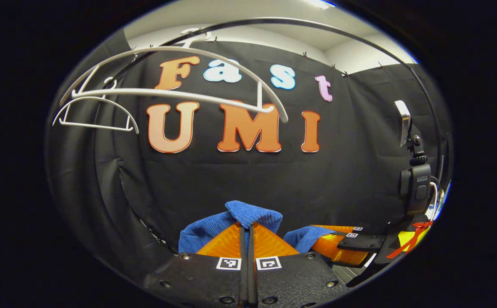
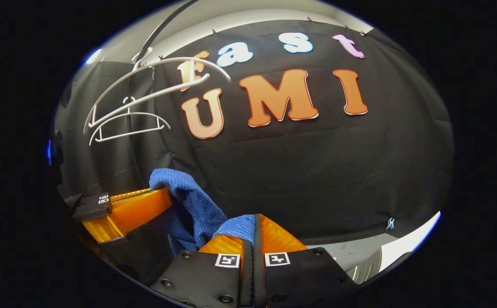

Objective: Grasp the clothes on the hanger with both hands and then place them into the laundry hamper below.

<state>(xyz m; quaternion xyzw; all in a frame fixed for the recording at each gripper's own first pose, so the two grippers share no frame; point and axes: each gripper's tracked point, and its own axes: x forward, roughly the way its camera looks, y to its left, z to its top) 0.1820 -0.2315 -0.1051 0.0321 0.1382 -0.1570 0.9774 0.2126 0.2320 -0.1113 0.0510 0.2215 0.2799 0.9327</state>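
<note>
the blue ribbed knit garment hangs between both grippers, below the bare white plastic hangers. left gripper is clamped on one fold, right gripper clamped on another, fingers pressed together.

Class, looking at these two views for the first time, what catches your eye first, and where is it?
The blue cloth stands out, bunched low in the left gripper view where the left claw pinches it. The right claw grips it too. Bare white hangers hang upper left on a dark rail.
</note>
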